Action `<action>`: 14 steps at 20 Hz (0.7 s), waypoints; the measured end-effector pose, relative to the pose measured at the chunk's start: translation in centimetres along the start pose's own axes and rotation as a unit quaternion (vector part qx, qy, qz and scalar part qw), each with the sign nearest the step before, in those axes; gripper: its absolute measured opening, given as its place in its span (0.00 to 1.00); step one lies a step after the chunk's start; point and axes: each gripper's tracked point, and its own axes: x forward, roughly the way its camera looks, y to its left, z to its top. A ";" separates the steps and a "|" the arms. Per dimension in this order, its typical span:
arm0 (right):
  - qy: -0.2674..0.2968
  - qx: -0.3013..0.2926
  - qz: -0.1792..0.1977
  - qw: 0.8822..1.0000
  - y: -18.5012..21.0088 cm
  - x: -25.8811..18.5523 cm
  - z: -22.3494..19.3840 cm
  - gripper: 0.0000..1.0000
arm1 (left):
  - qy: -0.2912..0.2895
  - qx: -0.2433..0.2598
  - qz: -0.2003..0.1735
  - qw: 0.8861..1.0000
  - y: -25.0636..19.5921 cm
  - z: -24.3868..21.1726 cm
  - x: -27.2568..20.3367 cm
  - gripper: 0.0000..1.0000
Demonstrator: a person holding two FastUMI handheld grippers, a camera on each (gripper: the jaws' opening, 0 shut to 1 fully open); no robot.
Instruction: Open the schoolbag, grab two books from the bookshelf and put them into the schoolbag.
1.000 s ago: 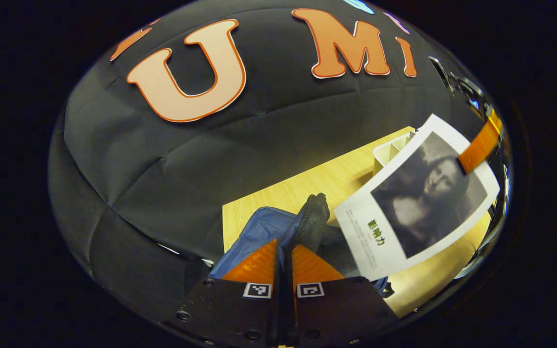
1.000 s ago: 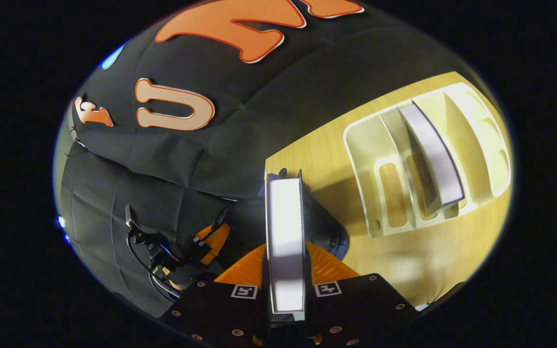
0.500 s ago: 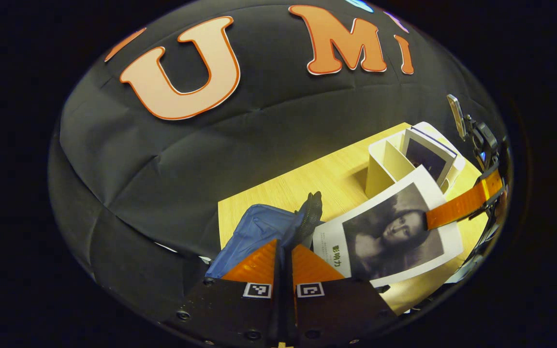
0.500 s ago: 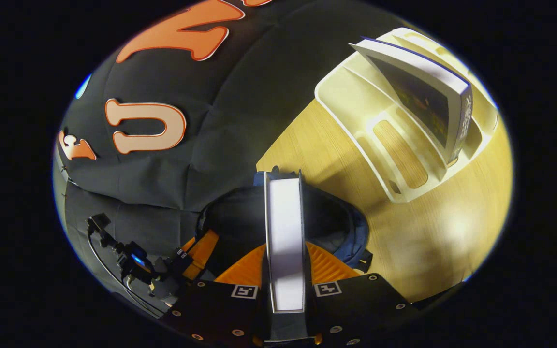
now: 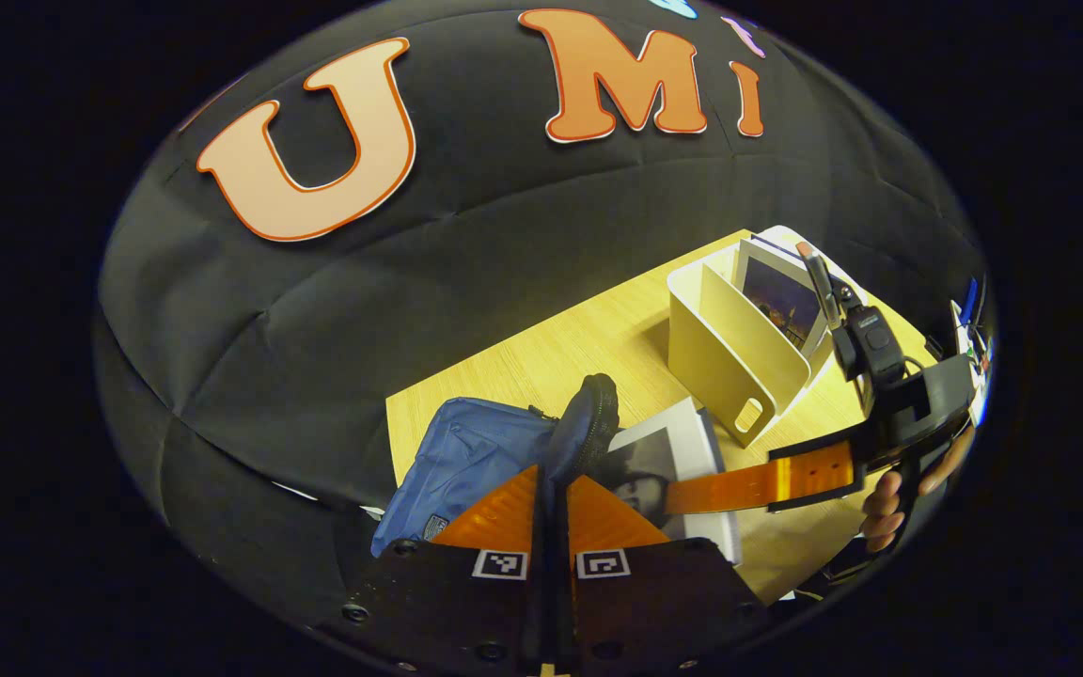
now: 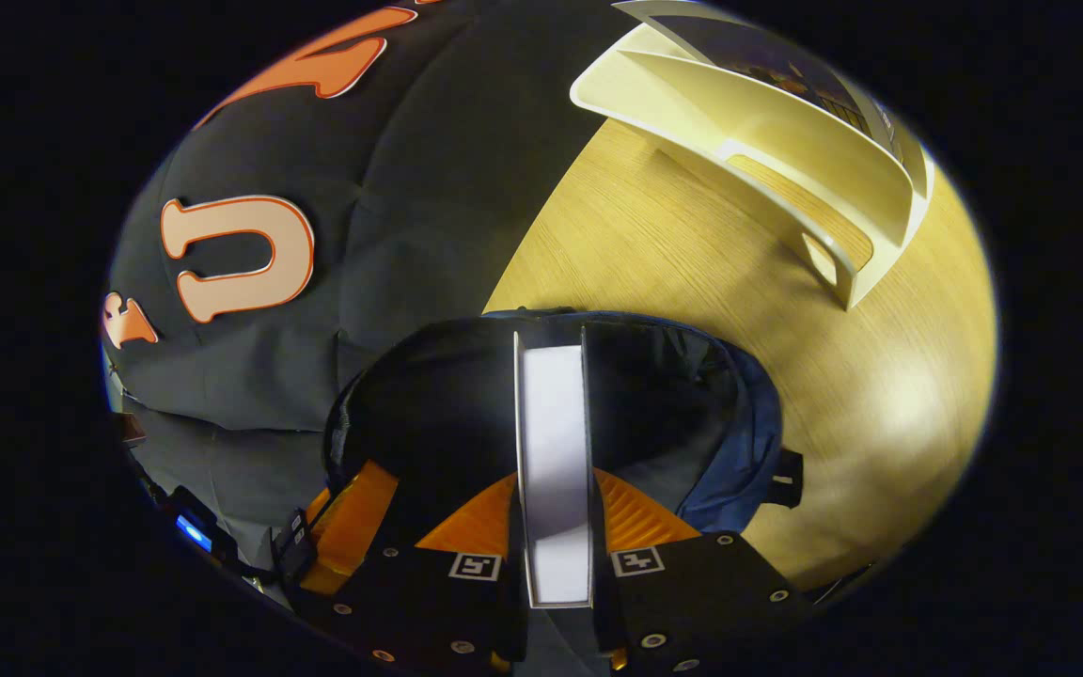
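The blue schoolbag [image 5: 466, 461] lies on the wooden table [image 5: 579, 353]. My left gripper [image 5: 551, 475] is shut on the dark zipper rim [image 5: 588, 423] and holds the mouth up. My right gripper [image 6: 553, 480] is shut on a book [image 6: 553, 442], seen edge-on with white pages, its far end inside the bag's dark open mouth [image 6: 447, 414]. In the left gripper view that book [image 5: 668, 451] shows its portrait cover between the right gripper's orange fingers [image 5: 758, 480]. A second book [image 5: 781, 301] stands in the white bookshelf [image 5: 729, 348].
The bookshelf [image 6: 786, 160] stands to the right of the bag, with bare table [image 6: 692, 273] between them. A hand [image 5: 889, 498] holds the right gripper at the table's right side. The black cloth wall rises behind the bag.
My right gripper has come down and toward the bag, tipping the book from above the shelf into the bag's open mouth. My left gripper has kept its hold on the rim.
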 end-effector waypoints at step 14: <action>-0.024 -0.024 0.014 0.999 0.6 8.0 -2.6 0.40 | -0.014 -0.014 -0.042 0.999 -2.6 -0.9 -0.3 0.04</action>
